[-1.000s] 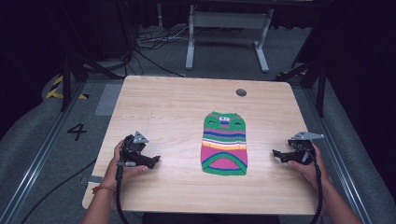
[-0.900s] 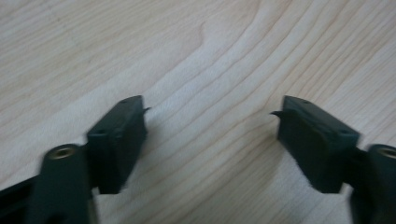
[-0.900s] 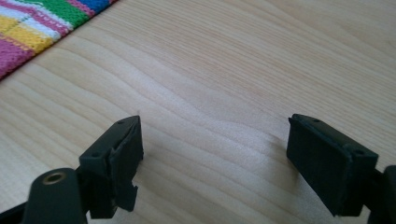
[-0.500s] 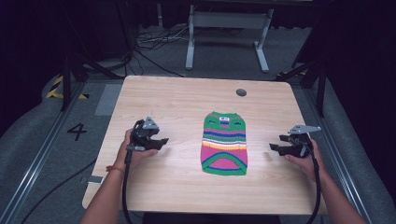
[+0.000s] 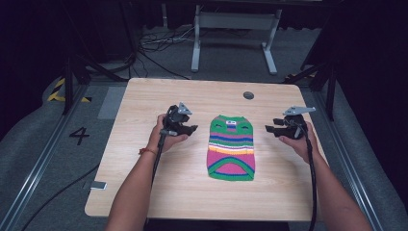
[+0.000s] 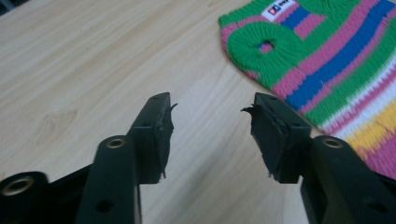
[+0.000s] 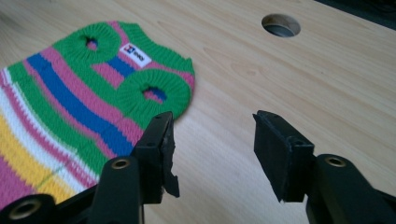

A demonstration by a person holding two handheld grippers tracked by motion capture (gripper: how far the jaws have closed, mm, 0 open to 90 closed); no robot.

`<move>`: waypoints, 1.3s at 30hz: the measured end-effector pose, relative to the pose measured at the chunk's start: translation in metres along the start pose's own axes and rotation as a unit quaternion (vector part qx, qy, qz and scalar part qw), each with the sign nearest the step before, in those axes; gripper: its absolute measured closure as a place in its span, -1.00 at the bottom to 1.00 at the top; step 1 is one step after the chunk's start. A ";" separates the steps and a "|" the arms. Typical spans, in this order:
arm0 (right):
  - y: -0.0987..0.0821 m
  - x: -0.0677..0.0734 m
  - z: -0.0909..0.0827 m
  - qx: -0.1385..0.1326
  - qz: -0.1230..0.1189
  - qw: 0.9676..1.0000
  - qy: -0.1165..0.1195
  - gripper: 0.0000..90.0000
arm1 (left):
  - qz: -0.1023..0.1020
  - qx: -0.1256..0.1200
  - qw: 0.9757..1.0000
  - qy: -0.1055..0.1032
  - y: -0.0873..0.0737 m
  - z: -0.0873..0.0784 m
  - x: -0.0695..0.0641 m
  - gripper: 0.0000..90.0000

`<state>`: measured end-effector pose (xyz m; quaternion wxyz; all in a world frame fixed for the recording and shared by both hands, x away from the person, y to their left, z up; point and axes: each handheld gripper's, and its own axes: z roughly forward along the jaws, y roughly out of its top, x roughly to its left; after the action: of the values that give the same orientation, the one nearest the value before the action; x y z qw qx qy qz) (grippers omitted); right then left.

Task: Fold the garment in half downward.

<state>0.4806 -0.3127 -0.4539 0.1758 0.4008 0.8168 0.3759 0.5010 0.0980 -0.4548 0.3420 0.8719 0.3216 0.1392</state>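
At the centre of the frame, a striped knitted pet sweater (image 5: 231,147) lies flat on the table (image 5: 144,183). The left gripper (image 5: 191,129) and right gripper (image 5: 269,129) flank it, jaws wide apart, empty. This looks like the approach; next, each probably must reach an edge.

Pretty dim room, just a light wood table (image 5: 144,192) with a round cable hole (image 5: 248,95) near the far edge. Grey carpet floor (image 5: 29,154) marked with a "4" (image 5: 79,135), loose cables (image 5: 154,45), a white metal stand (image 5: 231,29) behind, yellow-black hazard tape (image 5: 57,91).
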 end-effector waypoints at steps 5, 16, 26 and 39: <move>0.015 0.000 0.020 0.008 -0.010 1.000 0.004 0.22 | 0.002 -0.001 1.000 -0.002 0.017 0.020 0.003 0.28; 0.024 0.002 0.064 0.033 0.006 0.999 0.012 0.32 | -0.012 0.015 0.999 -0.027 0.035 0.068 0.003 0.40; 0.032 0.016 0.097 0.041 0.008 0.999 0.000 0.41 | -0.037 0.024 0.998 -0.044 0.036 0.091 -0.007 0.52; 0.025 0.026 0.094 0.062 0.004 0.998 0.033 0.66 | -0.038 0.027 0.998 -0.052 0.024 0.078 -0.018 0.60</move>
<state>0.5326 -0.2376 -0.4966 0.1222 0.4019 0.8421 0.3383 0.5345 0.0333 -0.4955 0.3400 0.8739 0.3399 0.0721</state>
